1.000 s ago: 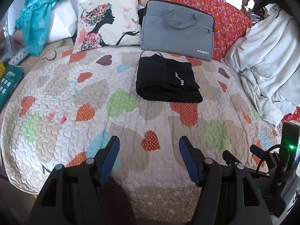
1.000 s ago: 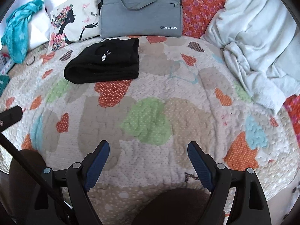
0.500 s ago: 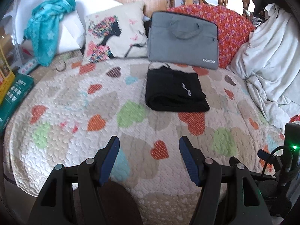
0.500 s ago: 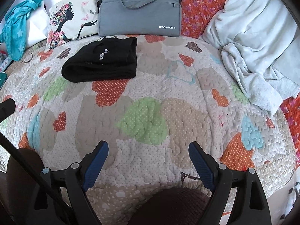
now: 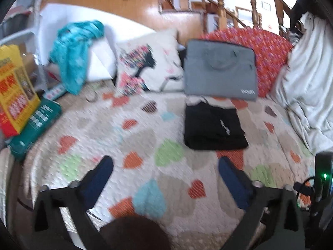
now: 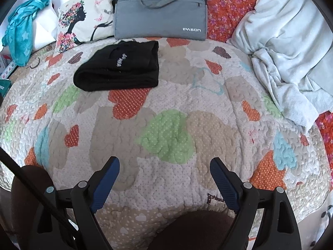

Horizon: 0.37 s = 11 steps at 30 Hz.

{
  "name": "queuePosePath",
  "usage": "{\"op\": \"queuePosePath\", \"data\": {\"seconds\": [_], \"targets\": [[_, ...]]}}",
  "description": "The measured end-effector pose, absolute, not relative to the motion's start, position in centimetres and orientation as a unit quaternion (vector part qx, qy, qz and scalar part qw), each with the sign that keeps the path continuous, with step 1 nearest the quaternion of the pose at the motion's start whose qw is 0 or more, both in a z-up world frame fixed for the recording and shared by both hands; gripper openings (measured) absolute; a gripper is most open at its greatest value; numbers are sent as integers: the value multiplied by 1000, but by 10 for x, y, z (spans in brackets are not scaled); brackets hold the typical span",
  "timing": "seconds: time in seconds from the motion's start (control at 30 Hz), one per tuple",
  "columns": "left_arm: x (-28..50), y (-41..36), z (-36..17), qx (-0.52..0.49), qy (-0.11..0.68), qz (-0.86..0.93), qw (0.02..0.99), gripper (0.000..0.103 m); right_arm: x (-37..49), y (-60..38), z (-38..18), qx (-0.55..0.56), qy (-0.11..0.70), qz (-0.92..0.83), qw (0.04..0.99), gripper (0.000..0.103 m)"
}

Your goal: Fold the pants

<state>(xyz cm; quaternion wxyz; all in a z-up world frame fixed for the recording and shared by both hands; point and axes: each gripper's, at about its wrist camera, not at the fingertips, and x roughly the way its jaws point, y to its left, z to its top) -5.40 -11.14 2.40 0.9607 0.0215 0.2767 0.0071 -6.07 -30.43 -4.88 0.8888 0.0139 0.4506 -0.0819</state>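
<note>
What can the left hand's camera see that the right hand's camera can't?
Only the left view shows the wooden stair railing, a yellow box and the green box under it. Only the right view shows the laptop bag lettering sharply. Both show the folded black pants on the heart quilt, and each its own open gripper: left gripper, right gripper.

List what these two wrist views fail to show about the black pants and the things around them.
- Black pants: layers inside the fold are hidden; the white logo is too small to read, and motion-blurred in the left wrist view.
- Grey laptop bag: top edge cut off in the right wrist view.
- Yellow box: print blurred in the left wrist view.
- Left gripper and right gripper: open, empty.
</note>
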Motion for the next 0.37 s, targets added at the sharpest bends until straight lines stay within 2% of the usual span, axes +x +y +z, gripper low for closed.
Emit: {"op": "queuePosePath", "data": {"seconds": [0.13, 0.37], "targets": [[-50, -107, 30, 0, 278, -36, 960, 103, -54, -298, -43, 10, 448, -71, 891, 92], [-23, -123, -4, 29, 375, -67, 924, 103, -47, -286, -45, 5, 453, -56, 890, 92]]}}
